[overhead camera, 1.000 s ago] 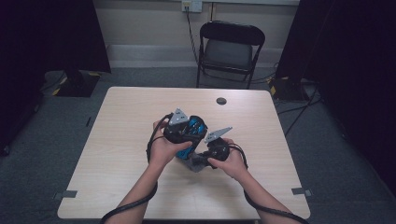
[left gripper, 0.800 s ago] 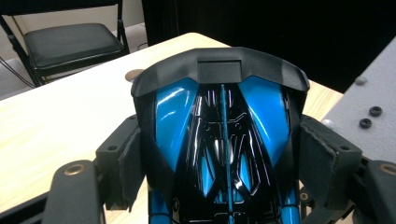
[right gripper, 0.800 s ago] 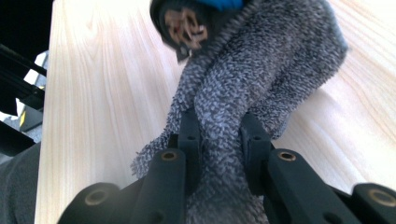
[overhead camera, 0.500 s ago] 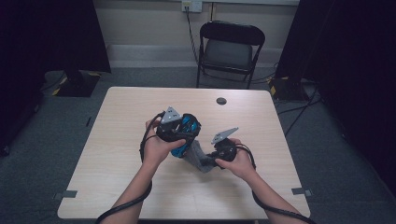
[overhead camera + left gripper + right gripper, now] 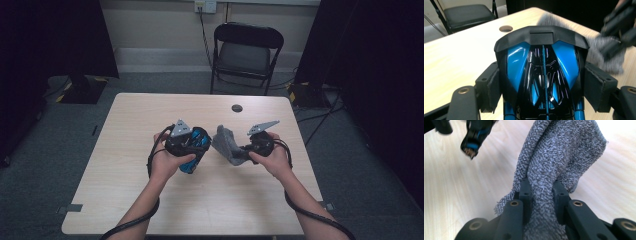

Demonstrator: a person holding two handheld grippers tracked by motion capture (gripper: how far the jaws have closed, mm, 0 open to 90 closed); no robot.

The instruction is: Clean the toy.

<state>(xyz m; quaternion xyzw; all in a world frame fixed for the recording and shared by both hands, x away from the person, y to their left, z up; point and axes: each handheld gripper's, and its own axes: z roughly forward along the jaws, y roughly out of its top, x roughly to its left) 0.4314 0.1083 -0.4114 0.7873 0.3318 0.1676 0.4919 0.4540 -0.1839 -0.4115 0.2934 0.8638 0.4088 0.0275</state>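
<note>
Grey terry cloth (image 5: pixel 559 157) pinched in right hand-held gripper (image 5: pixel 541 192), no writing legible

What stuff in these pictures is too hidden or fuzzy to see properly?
- Shiny blue and black plastic object: left gripper view, its lower end is cut off by the bottom edge; high view, the left hand covers much of it, so what it is stays unclear.
- Fluffy grey cloth: right gripper view, the right gripper hides its pinched lower part.
- Small dark round spot on the table: high view, too small to identify.
</note>
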